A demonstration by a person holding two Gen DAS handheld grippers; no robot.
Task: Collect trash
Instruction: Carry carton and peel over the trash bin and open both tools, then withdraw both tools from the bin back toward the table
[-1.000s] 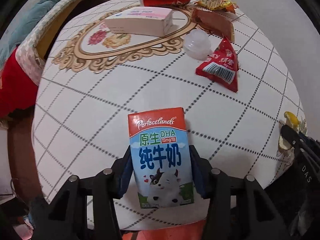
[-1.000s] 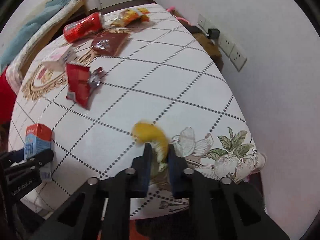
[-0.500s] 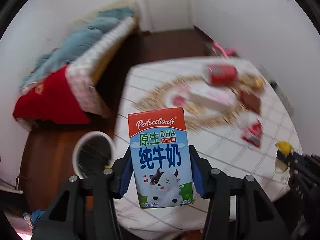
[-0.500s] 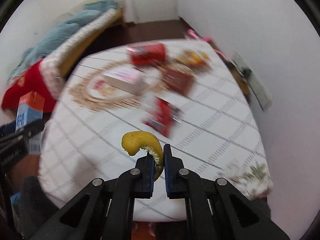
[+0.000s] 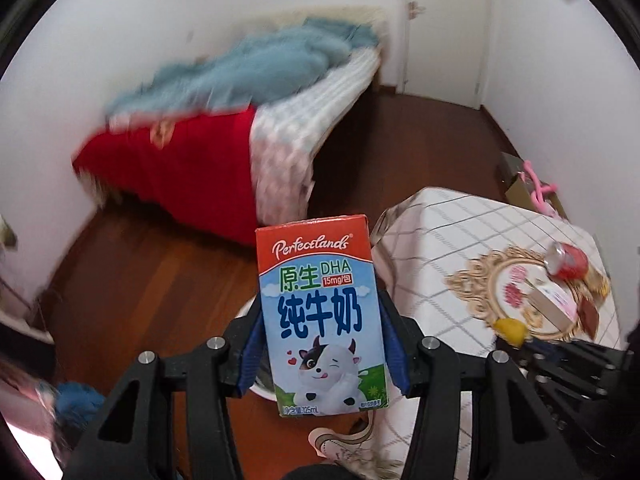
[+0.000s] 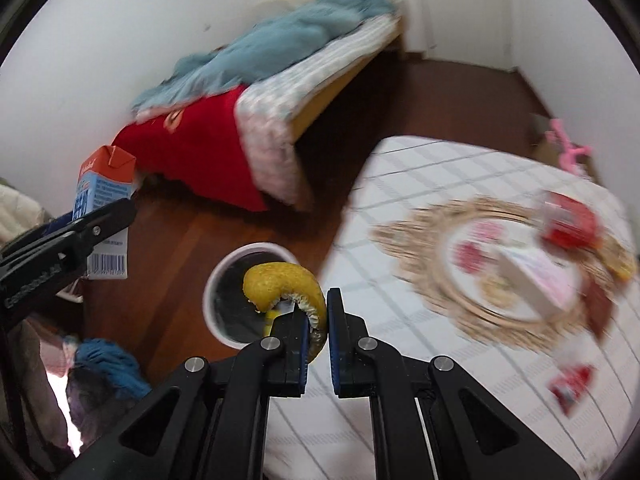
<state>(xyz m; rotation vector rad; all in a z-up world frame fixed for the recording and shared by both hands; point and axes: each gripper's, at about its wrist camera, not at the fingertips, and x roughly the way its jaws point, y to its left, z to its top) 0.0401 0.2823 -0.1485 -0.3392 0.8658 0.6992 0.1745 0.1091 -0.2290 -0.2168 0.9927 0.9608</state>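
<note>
My left gripper [image 5: 322, 354] is shut on a small milk carton [image 5: 320, 316] with a red top and a cartoon cow, held upright above the floor. The carton also shows in the right wrist view [image 6: 102, 200]. My right gripper [image 6: 316, 322] is shut on a curled yellow peel [image 6: 284, 282], which hangs over a round white-rimmed trash bin [image 6: 224, 276] on the wooden floor. In the left wrist view the bin's rim [image 5: 246, 308] peeks out behind the carton, and the peel [image 5: 508, 328] shows at the right.
A table with a checked white cloth [image 6: 400, 208] stands at right. It carries a red can [image 5: 568, 266], a pink-white box [image 5: 554, 300] and red wrappers [image 6: 572, 384]. A bed with red and blue blankets [image 5: 192, 160] lies behind. Clothes [image 6: 104, 364] lie on the floor at left.
Both grippers have lifted off the table and swung left, away from it, with the carton and the peel in them. The bin and bed have come into view.
</note>
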